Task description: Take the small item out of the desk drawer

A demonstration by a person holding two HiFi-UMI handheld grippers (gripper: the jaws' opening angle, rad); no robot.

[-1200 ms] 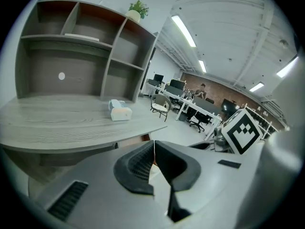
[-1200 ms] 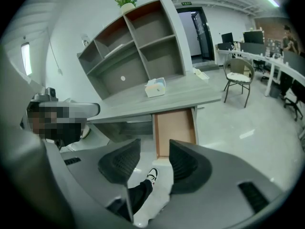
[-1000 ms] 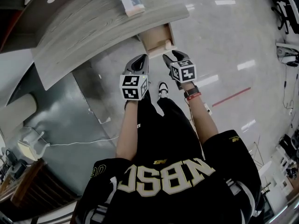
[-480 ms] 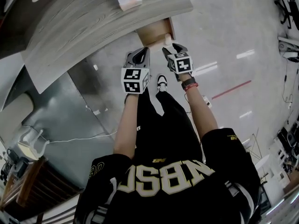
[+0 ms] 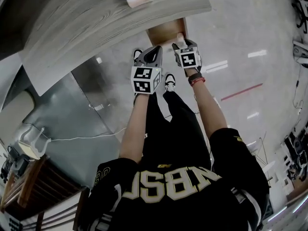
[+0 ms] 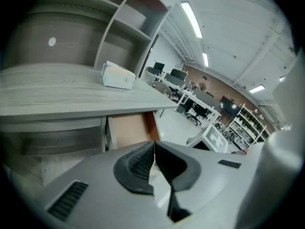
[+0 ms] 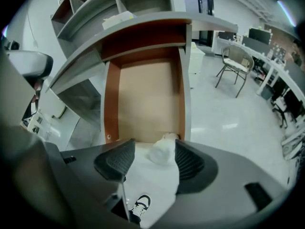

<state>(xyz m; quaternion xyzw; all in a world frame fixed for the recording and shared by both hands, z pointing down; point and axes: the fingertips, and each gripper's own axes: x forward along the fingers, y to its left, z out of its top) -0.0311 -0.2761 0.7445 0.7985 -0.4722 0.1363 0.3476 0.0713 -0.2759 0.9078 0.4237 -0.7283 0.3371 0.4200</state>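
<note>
The grey wood-grain desk top (image 5: 96, 28) overhangs a drawer with a tan floor and reddish-brown sides (image 7: 147, 99), pulled out so its contents can be reached from above. The right gripper (image 7: 153, 150) tilts steeply down over the drawer's near end. Its jaws have just been opening and now stand wide, framing but not pressing the small white crumpled item (image 7: 163, 154), which lies in the drawer by its right-hand wall. This is judged a pre-grasp posture. The left gripper (image 6: 153, 150) is clenched on nothing and parked alongside. The desk top carries a white box (image 6: 118, 76). Glossy pale flooring (image 5: 240, 42) and office desks lie beyond.
</note>
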